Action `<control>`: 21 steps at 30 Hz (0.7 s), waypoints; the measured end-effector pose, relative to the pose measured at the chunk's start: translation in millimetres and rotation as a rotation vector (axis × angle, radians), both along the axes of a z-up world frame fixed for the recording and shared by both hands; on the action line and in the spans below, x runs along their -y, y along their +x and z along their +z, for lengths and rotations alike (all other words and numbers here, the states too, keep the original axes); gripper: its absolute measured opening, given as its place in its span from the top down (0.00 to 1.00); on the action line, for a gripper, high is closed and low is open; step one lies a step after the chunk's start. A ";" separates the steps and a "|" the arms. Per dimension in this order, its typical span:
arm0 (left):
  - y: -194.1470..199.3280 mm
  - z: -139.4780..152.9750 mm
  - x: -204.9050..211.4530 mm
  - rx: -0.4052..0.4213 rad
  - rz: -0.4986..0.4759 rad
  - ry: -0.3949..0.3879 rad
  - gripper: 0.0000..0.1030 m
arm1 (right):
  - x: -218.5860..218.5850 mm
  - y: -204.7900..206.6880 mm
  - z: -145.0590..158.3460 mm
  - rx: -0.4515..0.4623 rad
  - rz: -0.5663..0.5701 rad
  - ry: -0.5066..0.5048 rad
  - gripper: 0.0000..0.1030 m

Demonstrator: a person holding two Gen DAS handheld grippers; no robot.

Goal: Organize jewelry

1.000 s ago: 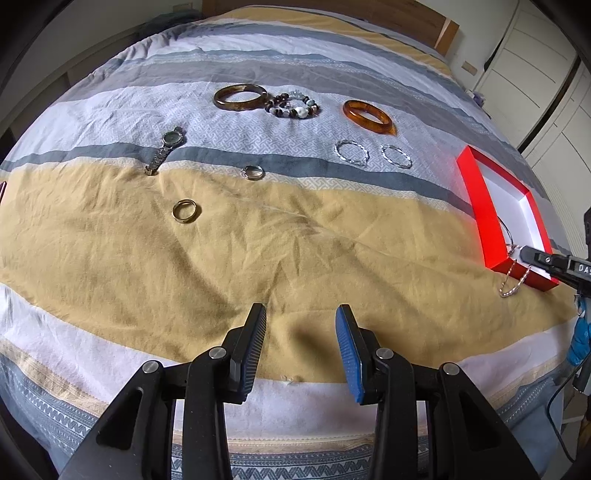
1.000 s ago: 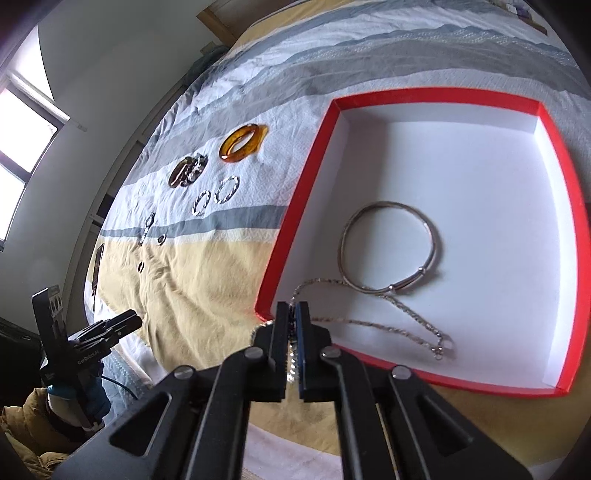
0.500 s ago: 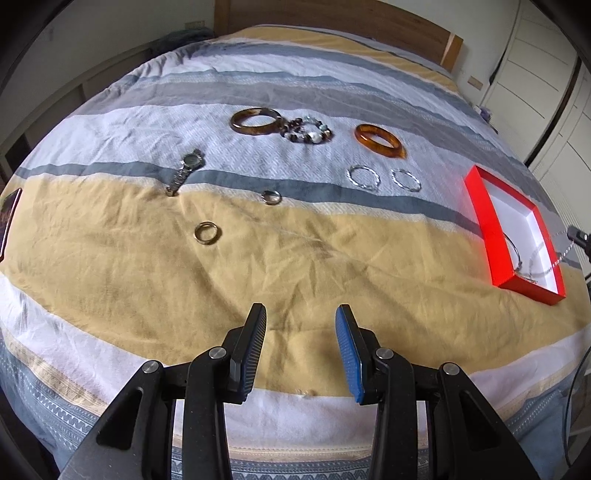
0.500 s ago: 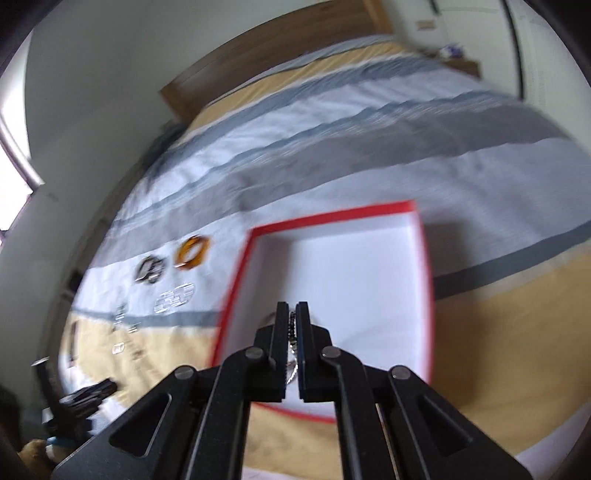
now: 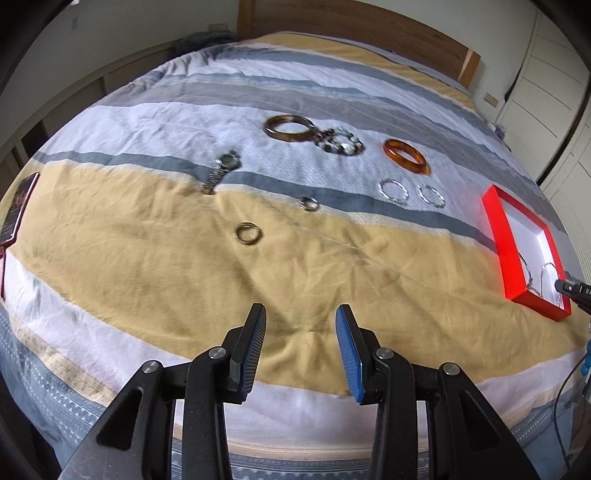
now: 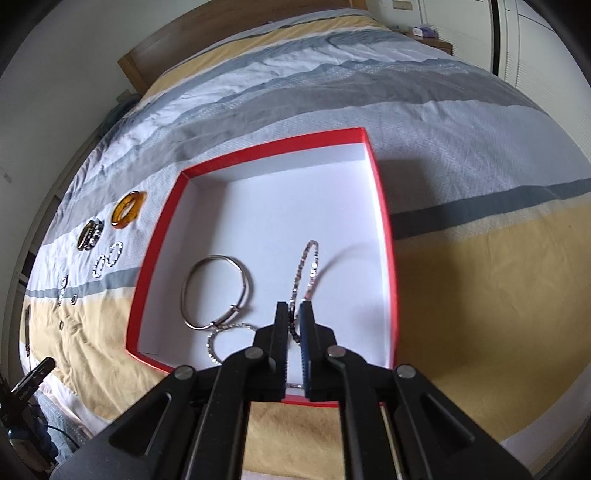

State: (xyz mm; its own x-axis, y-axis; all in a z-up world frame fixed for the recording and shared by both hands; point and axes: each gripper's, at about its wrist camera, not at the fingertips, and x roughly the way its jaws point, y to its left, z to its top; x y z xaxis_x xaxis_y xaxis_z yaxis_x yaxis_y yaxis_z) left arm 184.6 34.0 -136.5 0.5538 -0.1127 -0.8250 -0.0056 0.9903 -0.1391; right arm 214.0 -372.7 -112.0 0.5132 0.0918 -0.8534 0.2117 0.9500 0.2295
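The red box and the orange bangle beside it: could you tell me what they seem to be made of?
The red box looks like matt cardboard: thin straight walls, flat white lining. The orange bangle looks like glossy resin or amber-like plastic, perhaps glass: translucent, light glows through it, with bright highlights.

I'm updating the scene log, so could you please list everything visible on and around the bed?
Box: one, red with white inside, on the bed.
Bangle: one, silver, in the box.
Chain: one, silver, in the box, running between the right gripper's jaws.
Amber bangles: two, on the grey stripe.
Beaded bracelet: one, dark and pale.
Twisted hoops: two, silver.
Rings: two, on yellow.
Watch: one, metal.
Bedspread: striped.
Headboard: wooden.
Left gripper: open, empty.
Right gripper: jaws opening.
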 end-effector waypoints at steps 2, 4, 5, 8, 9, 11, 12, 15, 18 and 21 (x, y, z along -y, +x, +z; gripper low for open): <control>-3.0 1.2 -6.4 0.010 0.012 -0.003 0.61 | 2.2 -1.9 1.9 -0.003 -0.012 -0.012 0.89; -5.4 2.7 -11.0 0.020 0.019 0.000 0.60 | 4.3 -6.2 5.6 -0.002 -0.024 -0.024 0.76; -6.6 3.5 -13.1 0.023 0.022 0.002 0.59 | 4.8 -8.9 8.0 0.001 -0.030 -0.033 0.73; -11.5 5.9 -22.5 0.026 0.032 -0.001 0.59 | 3.9 -13.8 15.4 0.011 -0.040 -0.050 0.70; -12.6 6.1 -26.1 0.019 0.035 -0.001 0.59 | 2.7 -15.4 18.6 0.015 -0.043 -0.057 0.69; -14.6 6.1 -32.3 0.010 0.043 0.005 0.59 | -1.6 -18.4 25.3 0.027 -0.041 -0.067 0.69; -16.3 6.5 -36.4 0.011 0.047 0.005 0.59 | -3.8 -18.6 27.7 0.030 -0.038 -0.071 0.69; -18.0 7.4 -43.7 0.011 0.043 0.007 0.59 | -12.4 -19.7 34.3 0.034 -0.033 -0.089 0.69; -16.5 9.5 -48.6 0.025 0.028 0.007 0.59 | -20.7 -21.1 39.2 0.039 -0.036 -0.095 0.69; -8.1 9.1 -50.7 0.038 0.007 0.011 0.59 | -36.4 -21.1 46.0 0.060 -0.013 -0.081 0.69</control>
State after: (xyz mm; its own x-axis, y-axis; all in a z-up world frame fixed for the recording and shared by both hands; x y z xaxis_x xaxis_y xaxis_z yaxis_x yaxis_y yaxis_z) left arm 176.5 84.7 -127.4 0.5857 -0.1000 -0.8043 -0.0076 0.9916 -0.1288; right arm 192.9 -336.2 -66.0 0.5642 0.0168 -0.8255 0.2128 0.9631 0.1651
